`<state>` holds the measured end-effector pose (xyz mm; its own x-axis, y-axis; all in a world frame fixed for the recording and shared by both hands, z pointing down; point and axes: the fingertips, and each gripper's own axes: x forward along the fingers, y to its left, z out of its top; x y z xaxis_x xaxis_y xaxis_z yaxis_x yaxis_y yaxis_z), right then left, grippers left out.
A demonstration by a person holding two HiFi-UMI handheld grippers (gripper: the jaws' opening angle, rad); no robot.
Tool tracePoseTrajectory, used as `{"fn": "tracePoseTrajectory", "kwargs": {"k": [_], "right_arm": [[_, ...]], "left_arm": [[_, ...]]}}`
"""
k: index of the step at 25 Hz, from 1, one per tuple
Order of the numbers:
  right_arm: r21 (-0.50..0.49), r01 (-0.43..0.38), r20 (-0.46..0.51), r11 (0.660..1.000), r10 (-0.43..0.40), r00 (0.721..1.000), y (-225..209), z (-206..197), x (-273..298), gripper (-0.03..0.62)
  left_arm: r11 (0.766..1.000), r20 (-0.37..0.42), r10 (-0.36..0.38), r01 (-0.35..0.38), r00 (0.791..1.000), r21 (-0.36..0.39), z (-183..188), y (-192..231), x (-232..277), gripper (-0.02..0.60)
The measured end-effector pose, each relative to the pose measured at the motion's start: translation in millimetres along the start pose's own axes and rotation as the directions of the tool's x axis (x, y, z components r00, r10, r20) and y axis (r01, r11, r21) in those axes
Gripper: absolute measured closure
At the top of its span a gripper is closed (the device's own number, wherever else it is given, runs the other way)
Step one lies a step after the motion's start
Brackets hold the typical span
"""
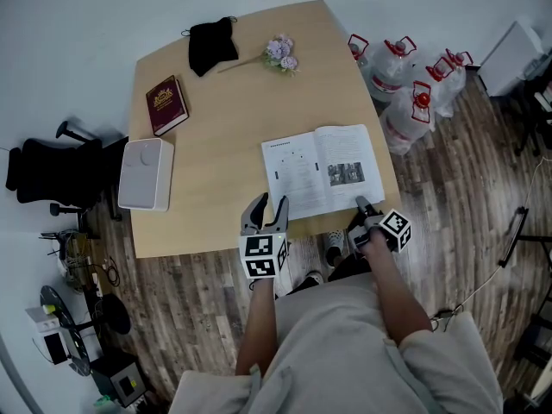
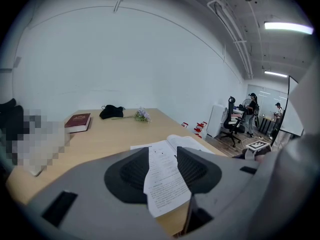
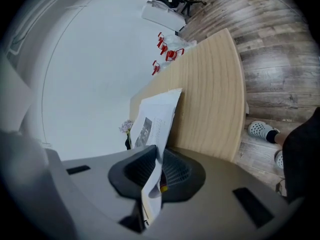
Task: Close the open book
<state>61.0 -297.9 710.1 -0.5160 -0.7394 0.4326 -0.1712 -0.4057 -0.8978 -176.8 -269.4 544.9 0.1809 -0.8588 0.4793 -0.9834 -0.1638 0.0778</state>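
An open book [image 1: 319, 172] lies flat near the front edge of the wooden table [image 1: 224, 136], with printed white pages and a photo on the right page. My left gripper [image 1: 267, 207] is at the near edge of the left page. In the left gripper view the page [image 2: 160, 184] runs between its spread fingers, and the gripper [image 2: 163, 166] is open. My right gripper [image 1: 362, 207] is at the book's near right corner. In the right gripper view it [image 3: 159, 164] is shut on the edge of the right-hand pages [image 3: 157, 119].
At the back of the table lie a dark red book [image 1: 166, 104], a black cloth [image 1: 211, 43] and a small flower sprig [image 1: 281, 53]. A white box [image 1: 146, 173] sits at the left edge. Water jugs [image 1: 405, 80] stand on the floor at the right, and a black chair [image 1: 52, 175] at the left.
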Motion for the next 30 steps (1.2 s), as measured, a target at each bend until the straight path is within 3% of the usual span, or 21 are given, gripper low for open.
{"fn": "tracePoseTrajectory", "kwargs": {"k": [8, 21, 26, 30], "right_arm": [[-0.101, -0.006, -0.004, 0.995, 0.006, 1.000, 8.8, -1.8, -3.6, 0.582], [-0.213, 0.001, -0.012, 0.977, -0.004, 1.000, 22.9, -5.8, -8.6, 0.583], [-0.298, 0.012, 0.005, 0.954, -0.011, 1.000, 30.0, -7.4, -11.4, 0.585], [-0.417, 0.034, 0.018, 0.908, -0.029, 0.999, 39.5, -11.6, -14.3, 0.585]], "left_arm": [[1.000, 0.027, -0.019, 0.019, 0.999, -0.008, 1.9, -4.8, -5.4, 0.397], [1.000, 0.044, -0.006, 0.007, 0.999, -0.018, 2.1, -3.1, -19.2, 0.402], [1.000, 0.044, 0.007, -0.006, 0.999, -0.024, -4.4, 0.5, -28.3, 0.402], [0.999, 0.048, 0.025, -0.023, 0.999, -0.031, -7.8, 6.4, -38.5, 0.402]]}}
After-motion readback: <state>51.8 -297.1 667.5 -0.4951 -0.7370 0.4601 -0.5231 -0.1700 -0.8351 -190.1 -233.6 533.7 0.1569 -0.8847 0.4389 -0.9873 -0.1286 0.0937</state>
